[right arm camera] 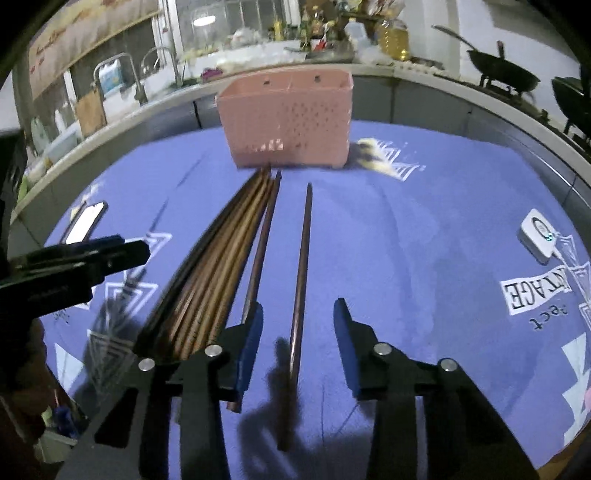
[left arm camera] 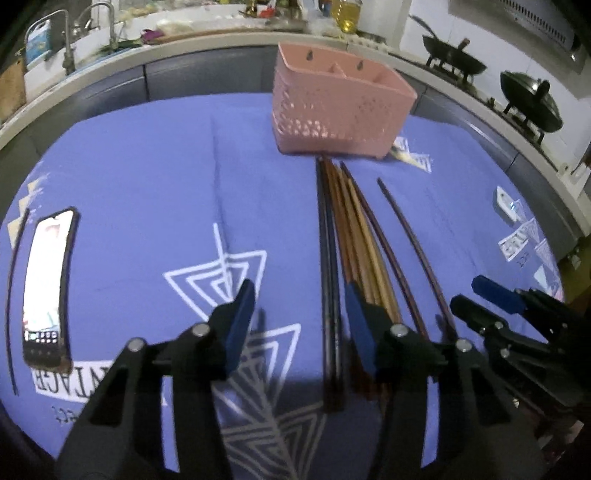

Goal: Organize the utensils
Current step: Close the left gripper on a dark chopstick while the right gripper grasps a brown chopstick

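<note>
On a tabletop (left arm camera: 147,177) covered with a violet-blue printed cloth, a bundle of wooden chopsticks (left arm camera: 351,236) is laid lengthwise, its far tips just short of a pink perforated utensil caddy (left arm camera: 332,107) that stands upright at the far edge, its divided compartments apparently empty; the sticks seem lined up towards it for loading. One dark chopstick (right arm camera: 301,277) is set apart to the right of the bundle, a placement that makes it easy to take singly. The right claw (right arm camera: 298,347) is held part-open and tilted downward, its blue pads straddling that lone stick without pressing on it; nothing is gripped. The left claw (left arm camera: 297,325) is likewise part-open and empty, hanging over the near end of the bundle with the darkest pair between its pads, untouched. By this reading a pickup is being lined up, not yet made. A lit smartphone (left arm camera: 48,280) lies at the left of the cloth, and a small white device (right arm camera: 537,234) at the right. Behind, a kitchen counter curves round, with a sink and taps (left arm camera: 88,33), a bottle of oil (left arm camera: 345,13) and two dark woks (left arm camera: 454,59) on a stove
</note>
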`<control>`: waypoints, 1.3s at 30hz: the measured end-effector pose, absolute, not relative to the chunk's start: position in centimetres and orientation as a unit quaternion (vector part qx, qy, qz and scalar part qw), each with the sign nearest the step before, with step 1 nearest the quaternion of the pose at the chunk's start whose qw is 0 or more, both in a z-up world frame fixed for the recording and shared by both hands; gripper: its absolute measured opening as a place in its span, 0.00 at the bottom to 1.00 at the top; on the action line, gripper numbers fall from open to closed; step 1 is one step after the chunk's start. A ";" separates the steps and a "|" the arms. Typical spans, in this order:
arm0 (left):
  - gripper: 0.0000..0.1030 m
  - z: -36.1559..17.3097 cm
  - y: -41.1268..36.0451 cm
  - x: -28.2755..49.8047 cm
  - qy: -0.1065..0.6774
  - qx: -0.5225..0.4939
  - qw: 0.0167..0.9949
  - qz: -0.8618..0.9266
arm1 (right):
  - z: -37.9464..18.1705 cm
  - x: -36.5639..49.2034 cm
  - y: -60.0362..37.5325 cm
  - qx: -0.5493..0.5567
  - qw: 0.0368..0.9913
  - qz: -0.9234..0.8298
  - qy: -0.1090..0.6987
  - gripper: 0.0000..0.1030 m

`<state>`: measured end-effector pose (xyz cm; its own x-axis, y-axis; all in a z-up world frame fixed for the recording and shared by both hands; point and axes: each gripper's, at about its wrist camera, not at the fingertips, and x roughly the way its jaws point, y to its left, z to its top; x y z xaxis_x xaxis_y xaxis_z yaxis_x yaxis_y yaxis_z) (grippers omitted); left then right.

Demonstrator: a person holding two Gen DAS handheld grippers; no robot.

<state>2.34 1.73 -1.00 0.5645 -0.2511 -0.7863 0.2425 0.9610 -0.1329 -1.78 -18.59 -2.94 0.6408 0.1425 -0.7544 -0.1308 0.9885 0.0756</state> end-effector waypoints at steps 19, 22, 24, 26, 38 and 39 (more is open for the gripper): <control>0.35 -3.5 -0.2 4.5 0.475 0.032 0.869 -0.137 | -4.5 -0.2 -18.1 -0.035 0.904 0.055 0.422 0.38; 0.35 -3.6 -0.8 4.7 0.475 0.041 0.868 -0.136 | -4.5 -0.2 -18.0 -0.044 0.908 0.050 0.415 0.38; 0.35 -3.6 -1.5 4.9 0.469 0.065 0.871 -0.130 | -4.5 0.1 -18.1 -0.047 0.909 0.047 0.412 0.38; 0.35 -3.7 -2.3 5.2 0.459 0.092 0.875 -0.124 | -4.4 0.5 -18.5 -0.045 0.909 0.043 0.412 0.38; 0.35 -2.9 -3.0 12.4 0.471 0.103 0.863 -0.152 | -3.1 10.1 -18.9 -0.040 0.873 0.101 0.475 0.38; 0.35 -2.8 -3.2 13.1 0.470 0.105 0.863 -0.152 | -3.0 11.1 -18.9 -0.039 0.871 0.105 0.479 0.38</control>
